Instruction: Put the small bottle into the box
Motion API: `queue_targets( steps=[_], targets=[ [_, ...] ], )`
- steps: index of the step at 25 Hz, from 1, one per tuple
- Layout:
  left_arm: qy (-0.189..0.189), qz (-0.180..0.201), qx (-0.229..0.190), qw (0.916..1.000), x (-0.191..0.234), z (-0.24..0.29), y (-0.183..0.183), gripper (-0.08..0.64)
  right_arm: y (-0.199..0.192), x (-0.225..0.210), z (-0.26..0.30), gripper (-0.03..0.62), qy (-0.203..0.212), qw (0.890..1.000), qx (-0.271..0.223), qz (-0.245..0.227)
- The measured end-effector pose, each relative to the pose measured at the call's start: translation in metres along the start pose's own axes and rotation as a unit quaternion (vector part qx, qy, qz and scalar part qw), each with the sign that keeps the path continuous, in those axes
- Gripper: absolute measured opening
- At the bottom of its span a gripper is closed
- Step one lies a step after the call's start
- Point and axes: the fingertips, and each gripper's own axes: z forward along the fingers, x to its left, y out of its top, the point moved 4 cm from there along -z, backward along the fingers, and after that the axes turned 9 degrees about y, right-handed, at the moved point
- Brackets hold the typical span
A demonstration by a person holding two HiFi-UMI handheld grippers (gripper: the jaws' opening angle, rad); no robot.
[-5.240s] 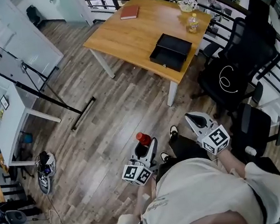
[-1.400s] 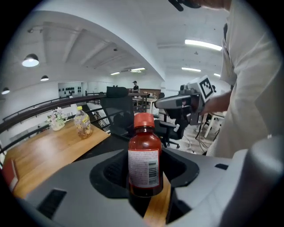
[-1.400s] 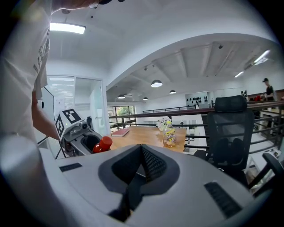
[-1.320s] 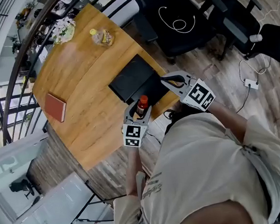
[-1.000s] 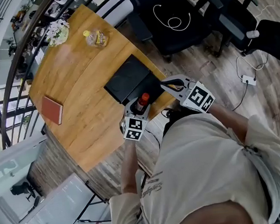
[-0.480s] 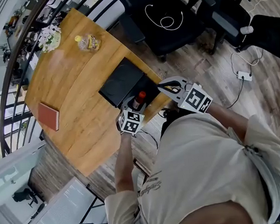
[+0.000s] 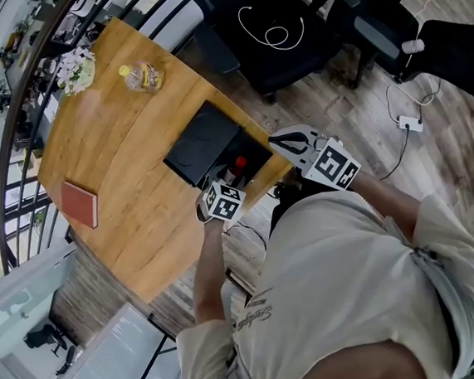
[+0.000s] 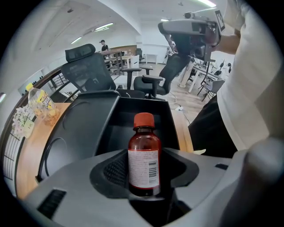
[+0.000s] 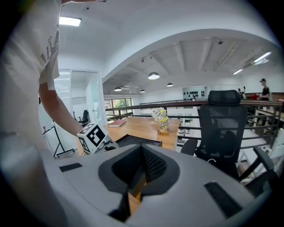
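On your far left, a red book (image 7: 80, 204) lies flat near the edge of the wooden table (image 7: 126, 162). Further back along the railing side you have a bunch of pale flowers (image 7: 75, 71) and, just beside it, a clear bottle with a yellow label (image 7: 143, 75).

Moving right, the black box (image 7: 207, 141) sits open at the table's near corner. Your left gripper view shows its lid lying back to the left and its dark tray facing you.

Your left gripper (image 7: 228, 184) is at the box's near edge. Its jaws are clamped on the small bottle (image 8: 144, 155), which is brown with a red cap and a white label and stands upright between the pads. From the head view the bottle hangs over the near part of the tray. You cannot tell whether its base touches the box.

To the right, your right gripper (image 7: 287, 142) hovers beside the box, just off the table's corner. Its jaws are drawn together to a narrow slit with nothing between them.

Beyond it stand black office chairs (image 7: 280, 34), one with a white cable (image 7: 272, 33) coiled on its seat.
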Motion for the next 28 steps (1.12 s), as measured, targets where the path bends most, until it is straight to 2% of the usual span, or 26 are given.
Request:
queue_targets(
  steps=[8, 21, 28],
  targets=[
    [-0.007, 0.005, 0.022, 0.9997, 0.000, 0.013, -0.006, 0.224, -0.004, -0.004, 0.000, -0.009, -0.009, 1.000, 0.004, 0.011],
    [-0.014, 0.003, 0.029, 0.9995, 0.002, 0.023, -0.006, 0.224, -0.008, -0.013, 0.003, -0.009, -0.002, 1.000, 0.013, 0.019],
    [-0.013, 0.008, 0.048, 0.9987, 0.001, 0.029, -0.003, 0.224, -0.008, -0.028, 0.005, -0.009, 0.003, 0.998, -0.007, 0.063]
  ],
)
